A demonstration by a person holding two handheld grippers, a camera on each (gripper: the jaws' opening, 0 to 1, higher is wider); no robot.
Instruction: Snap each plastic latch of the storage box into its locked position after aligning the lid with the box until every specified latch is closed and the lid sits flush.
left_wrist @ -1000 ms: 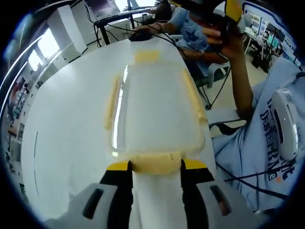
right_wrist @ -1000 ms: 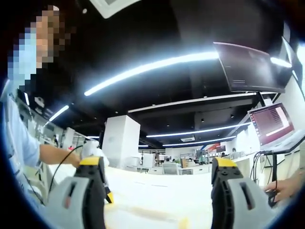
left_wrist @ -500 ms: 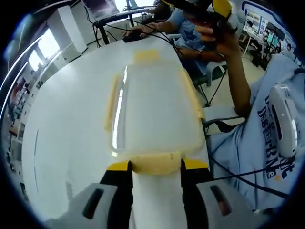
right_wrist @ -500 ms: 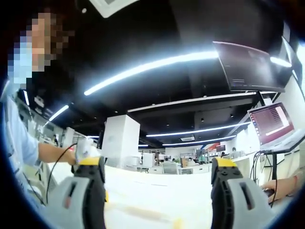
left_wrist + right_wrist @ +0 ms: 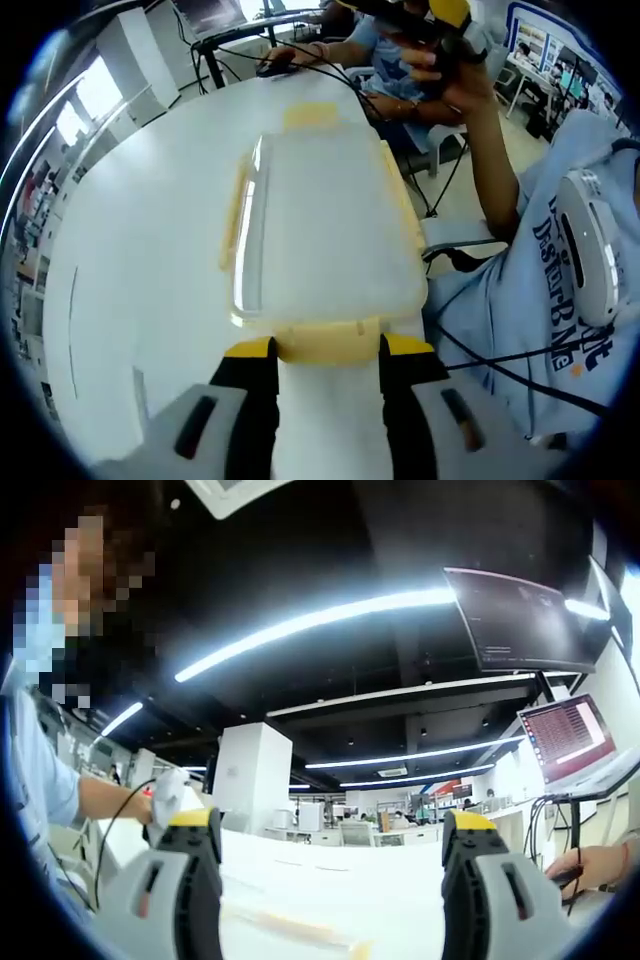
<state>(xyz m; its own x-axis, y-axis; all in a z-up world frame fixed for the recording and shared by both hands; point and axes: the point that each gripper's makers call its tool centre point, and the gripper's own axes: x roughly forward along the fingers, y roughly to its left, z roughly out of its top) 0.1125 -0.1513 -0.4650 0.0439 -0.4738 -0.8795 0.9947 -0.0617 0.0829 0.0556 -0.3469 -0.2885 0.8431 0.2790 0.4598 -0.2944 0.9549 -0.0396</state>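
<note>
The storage box sits on a white table [image 5: 140, 250], its clear lid [image 5: 325, 220] resting on top. Yellow latches show at the far end [image 5: 308, 115], along the left side [image 5: 237, 215] and the right side [image 5: 400, 200]. My left gripper [image 5: 327, 347] is shut on the near yellow latch [image 5: 320, 338], a yellow-tipped jaw at each end of it. A person's hand holds my right gripper [image 5: 445, 15] up high beyond the box. In the right gripper view the right gripper [image 5: 330, 825] is open and empty, aimed over the table at the ceiling.
The table's right edge [image 5: 432, 235] runs close beside the box. A person in a pale printed shirt [image 5: 560, 260] stands right of it. At the far end a seated person's hand rests on a mouse [image 5: 270, 68] with cables. A hanging monitor [image 5: 520, 620] and a laptop [image 5: 575, 740] are at the right.
The box has kept its place between my left jaws while the table and room behind it shifted slightly. The raised right gripper has drifted a little to the left in the left gripper view.
</note>
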